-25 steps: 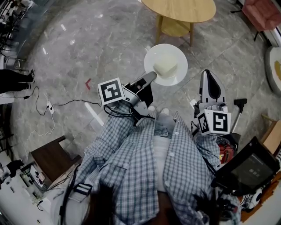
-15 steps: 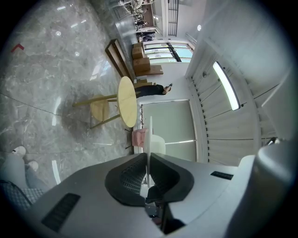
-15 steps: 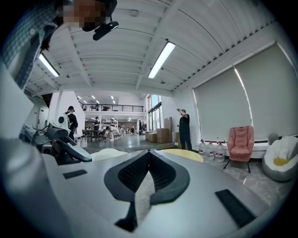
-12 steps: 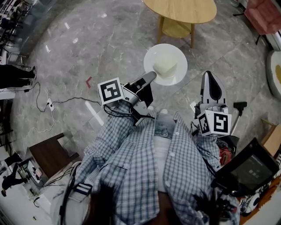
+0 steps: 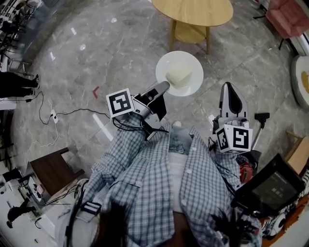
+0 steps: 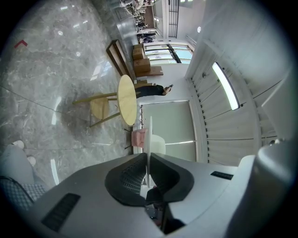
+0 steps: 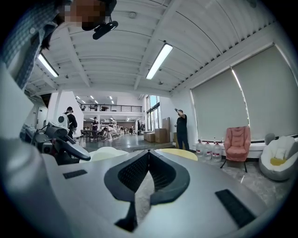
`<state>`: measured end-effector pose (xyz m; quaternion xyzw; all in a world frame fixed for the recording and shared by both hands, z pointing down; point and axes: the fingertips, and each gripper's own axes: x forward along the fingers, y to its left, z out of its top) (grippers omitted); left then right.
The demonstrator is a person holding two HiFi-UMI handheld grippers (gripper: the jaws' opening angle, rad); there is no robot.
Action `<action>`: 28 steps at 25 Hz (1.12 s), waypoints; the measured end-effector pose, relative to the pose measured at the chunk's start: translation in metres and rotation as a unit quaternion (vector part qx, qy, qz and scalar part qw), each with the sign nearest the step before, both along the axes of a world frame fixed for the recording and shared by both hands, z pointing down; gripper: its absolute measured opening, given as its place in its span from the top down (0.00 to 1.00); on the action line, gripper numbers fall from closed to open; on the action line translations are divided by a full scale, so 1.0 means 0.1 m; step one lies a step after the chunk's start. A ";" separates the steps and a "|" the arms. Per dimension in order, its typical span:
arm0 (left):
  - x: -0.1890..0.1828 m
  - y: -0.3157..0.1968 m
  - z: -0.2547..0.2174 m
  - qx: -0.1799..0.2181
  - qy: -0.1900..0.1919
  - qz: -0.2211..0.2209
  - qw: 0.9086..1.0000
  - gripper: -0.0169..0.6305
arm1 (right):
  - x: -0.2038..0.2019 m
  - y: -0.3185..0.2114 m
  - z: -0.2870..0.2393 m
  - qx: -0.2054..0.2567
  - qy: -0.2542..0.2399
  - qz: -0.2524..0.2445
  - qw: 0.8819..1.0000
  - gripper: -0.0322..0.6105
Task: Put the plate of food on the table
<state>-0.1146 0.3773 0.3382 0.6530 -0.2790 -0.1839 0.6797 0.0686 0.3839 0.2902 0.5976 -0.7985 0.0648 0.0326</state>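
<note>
One plate (image 5: 191, 61), bearing one pale block of food (image 5: 178, 76), is being held level above the floor by the left gripper (image 5: 163, 87), its jaws clamped on the plate's near rim, presumably so that nothing is being tipped off. The one round wooden table (image 5: 193, 9) is being faced just beyond, not yet reached. The right gripper (image 5: 231, 91), jaws together on nothing, is being held aside at the right, apparently unneeded

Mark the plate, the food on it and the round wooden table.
plate (image 5: 192, 61), head view, bare white surface near the far rim.
food (image 5: 178, 75), head view, middle of the pale block.
table (image 5: 193, 10), head view, bare wooden top.
</note>
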 end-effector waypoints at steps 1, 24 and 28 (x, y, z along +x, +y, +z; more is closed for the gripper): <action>0.00 0.01 0.00 -0.001 0.001 0.000 1.000 0.94 | 0.00 0.01 0.00 0.001 0.000 0.000 1.000 0.94; 0.29 -0.13 0.06 -0.005 -0.004 -0.005 1.000 0.94 | 0.45 0.05 0.05 -0.002 -0.001 0.030 1.000 0.94; 0.28 -0.28 0.01 0.000 0.001 -0.008 1.000 0.94 | 0.51 -0.09 0.00 0.002 0.006 0.037 0.999 0.94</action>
